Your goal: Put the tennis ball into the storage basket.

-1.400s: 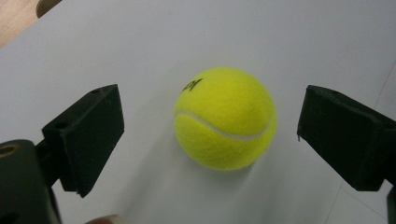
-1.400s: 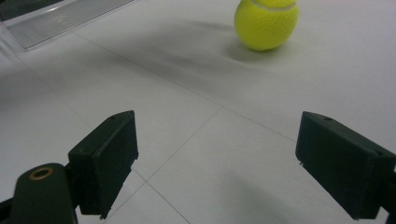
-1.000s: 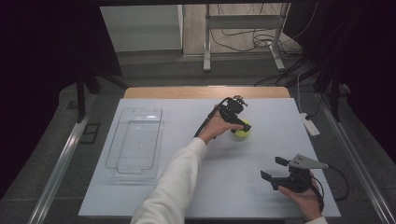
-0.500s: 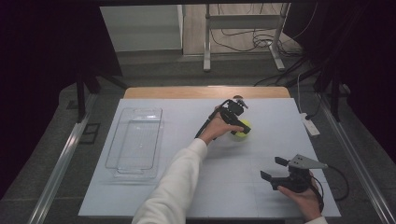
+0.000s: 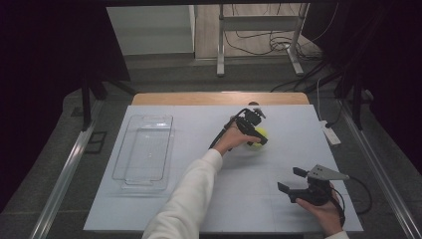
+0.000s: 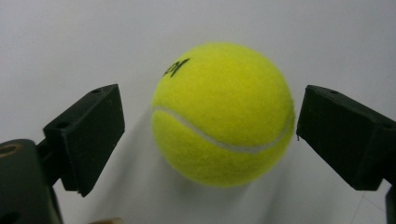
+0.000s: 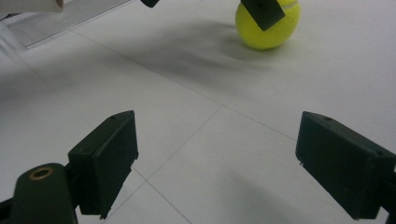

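A yellow tennis ball (image 5: 261,133) (image 6: 223,114) lies on the white table right of centre. My left gripper (image 5: 258,139) (image 6: 210,116) reaches over it from the left with one jaw on each side of the ball. Its jaws have just been closing. The ball sits between them; there is a gap at one pad and the other is at the ball's edge. My right gripper (image 5: 290,179) (image 7: 215,140) rests open near the front right of the table with nothing between its fingers. In the right gripper view the ball (image 7: 267,25) lies ahead, partly behind a jaw of the left gripper.
A clear plastic tray (image 5: 119,172) (image 7: 60,18) lies empty on the left half of the table. A small white device (image 5: 330,133) sits at the table's right edge. Metal rails run along both sides of the table.
My left gripper has sunk a little over the ball, and its jaws now flank it. The ball, the tray and the right gripper have not moved.
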Tool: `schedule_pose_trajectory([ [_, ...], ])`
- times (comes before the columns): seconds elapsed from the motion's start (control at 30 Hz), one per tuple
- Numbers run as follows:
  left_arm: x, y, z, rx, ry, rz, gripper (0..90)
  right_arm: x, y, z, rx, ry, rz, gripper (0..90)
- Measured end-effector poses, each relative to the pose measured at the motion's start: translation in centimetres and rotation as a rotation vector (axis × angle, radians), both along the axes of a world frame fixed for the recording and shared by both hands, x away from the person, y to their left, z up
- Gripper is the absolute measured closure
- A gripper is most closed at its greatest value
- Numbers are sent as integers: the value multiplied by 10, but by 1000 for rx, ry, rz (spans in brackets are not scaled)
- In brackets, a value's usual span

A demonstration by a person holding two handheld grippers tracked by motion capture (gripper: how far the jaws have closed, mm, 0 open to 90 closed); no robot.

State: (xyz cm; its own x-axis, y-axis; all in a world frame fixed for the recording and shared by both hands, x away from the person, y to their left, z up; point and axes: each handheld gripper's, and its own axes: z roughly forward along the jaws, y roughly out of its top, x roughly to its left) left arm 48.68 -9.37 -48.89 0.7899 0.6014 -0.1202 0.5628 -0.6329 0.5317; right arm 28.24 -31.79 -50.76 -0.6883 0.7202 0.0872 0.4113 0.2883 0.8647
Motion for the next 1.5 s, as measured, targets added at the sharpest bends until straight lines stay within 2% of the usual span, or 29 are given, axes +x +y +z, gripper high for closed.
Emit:
schedule_pose_trajectory([
  [0.13, -1, -3, -3, 14, 2, -8, 140, 0, 0, 0, 2, 0, 0, 129],
  [0.17, -1, -3, -4, 24, -1, -8, 214, 0, 0, 0, 3, -1, 0, 129],
  [0.27, -2, -4, -4, 22, 1, -11, 253, 0, 0, 0, 4, -1, -1, 129],
  [0.63, -4, -1, 0, 45, -19, -29, 266, 0, -1, 0, 3, -3, -5, 129],
  [0.87, -8, 5, 9, 16, -27, -43, 267, -1, -1, 0, 2, -2, -8, 129],
  [1.4, -26, 24, 27, -69, -68, -34, 267, -1, -2, 1, 2, -3, -8, 130],
  [1.5, -30, 28, 29, -70, -74, -33, 267, -1, -2, 0, 3, -4, -10, 130],
])
